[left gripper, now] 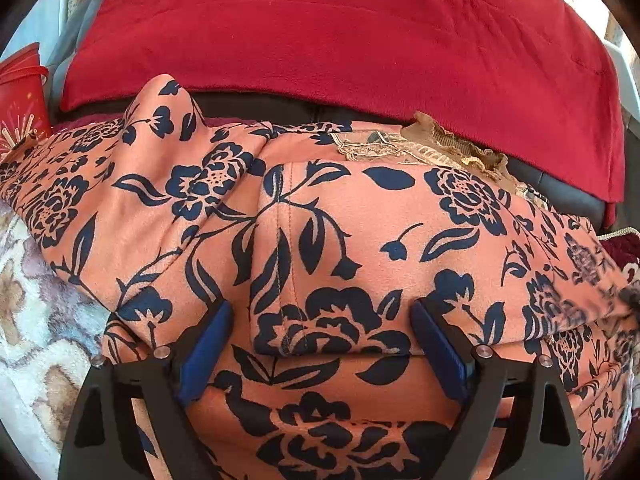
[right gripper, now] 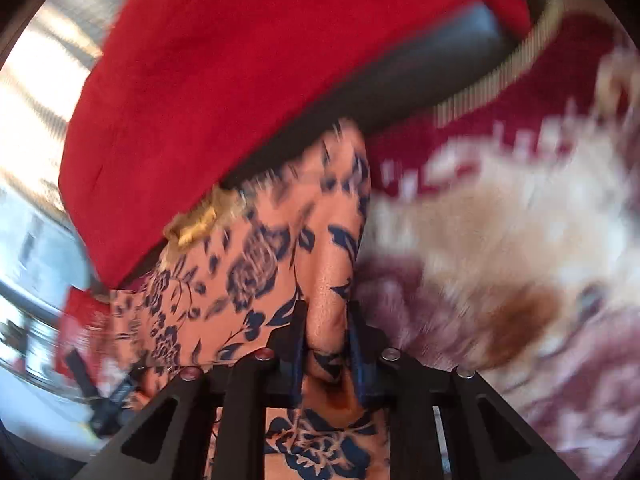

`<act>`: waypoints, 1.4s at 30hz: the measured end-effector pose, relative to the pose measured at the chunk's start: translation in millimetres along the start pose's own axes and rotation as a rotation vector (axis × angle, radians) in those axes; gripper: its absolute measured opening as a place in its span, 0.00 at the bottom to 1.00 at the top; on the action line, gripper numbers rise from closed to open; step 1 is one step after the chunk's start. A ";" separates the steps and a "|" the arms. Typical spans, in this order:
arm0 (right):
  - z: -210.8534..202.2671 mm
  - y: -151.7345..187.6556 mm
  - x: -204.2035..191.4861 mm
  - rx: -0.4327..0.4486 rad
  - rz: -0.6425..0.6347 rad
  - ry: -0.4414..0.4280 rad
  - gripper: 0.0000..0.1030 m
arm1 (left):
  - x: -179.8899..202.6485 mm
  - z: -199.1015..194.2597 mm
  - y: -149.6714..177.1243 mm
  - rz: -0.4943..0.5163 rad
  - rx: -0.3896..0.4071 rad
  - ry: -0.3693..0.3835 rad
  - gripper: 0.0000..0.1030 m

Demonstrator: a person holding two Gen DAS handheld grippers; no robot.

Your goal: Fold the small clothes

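Note:
An orange garment with a dark blue flower print (left gripper: 344, 240) lies spread and partly folded across the bed, a beige lace trim (left gripper: 420, 148) along its far edge. My left gripper (left gripper: 322, 312) stands open just over a folded edge of the cloth, its blue pads wide apart and pressing on nothing. In the right wrist view the same garment (right gripper: 256, 264) is blurred. A bunched fold of it sits squeezed between the blue pads of my right gripper (right gripper: 326, 312), which is shut on it.
A red plush blanket (left gripper: 340, 32) covers the dark backrest behind the garment. A cream and maroon patterned blanket (right gripper: 500, 240) lies underneath and to the right. A red bag (left gripper: 22, 92) stands at the far left.

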State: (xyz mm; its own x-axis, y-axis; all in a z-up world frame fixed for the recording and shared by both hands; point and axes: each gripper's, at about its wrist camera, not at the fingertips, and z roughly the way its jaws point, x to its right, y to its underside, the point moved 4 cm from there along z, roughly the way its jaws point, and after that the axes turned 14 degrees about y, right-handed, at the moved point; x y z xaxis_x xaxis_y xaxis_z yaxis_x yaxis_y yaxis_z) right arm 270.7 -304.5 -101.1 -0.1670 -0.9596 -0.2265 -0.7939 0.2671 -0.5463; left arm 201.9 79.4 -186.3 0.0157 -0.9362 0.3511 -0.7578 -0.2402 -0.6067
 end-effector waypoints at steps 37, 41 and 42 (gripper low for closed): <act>-18.8 -98.7 -74.7 0.087 0.181 -0.222 0.81 | -2.7 9.3 2.2 -0.028 0.013 0.026 0.91; -80.8 -102.9 -85.1 0.127 0.343 -0.347 0.81 | -3.3 9.2 2.5 -0.031 0.014 0.029 0.91; -97.8 -95.8 -91.3 0.121 0.424 -0.398 0.81 | -3.4 9.3 2.5 -0.031 0.013 0.030 0.91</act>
State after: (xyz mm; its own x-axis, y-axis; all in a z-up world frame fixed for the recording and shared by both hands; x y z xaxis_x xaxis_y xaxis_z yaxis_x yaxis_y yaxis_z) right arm 304.8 -251.1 50.8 -0.2044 -0.6662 -0.7173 -0.6298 0.6504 -0.4246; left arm 206.1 79.6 -195.7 0.0193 -0.9200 0.3914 -0.7486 -0.2728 -0.6043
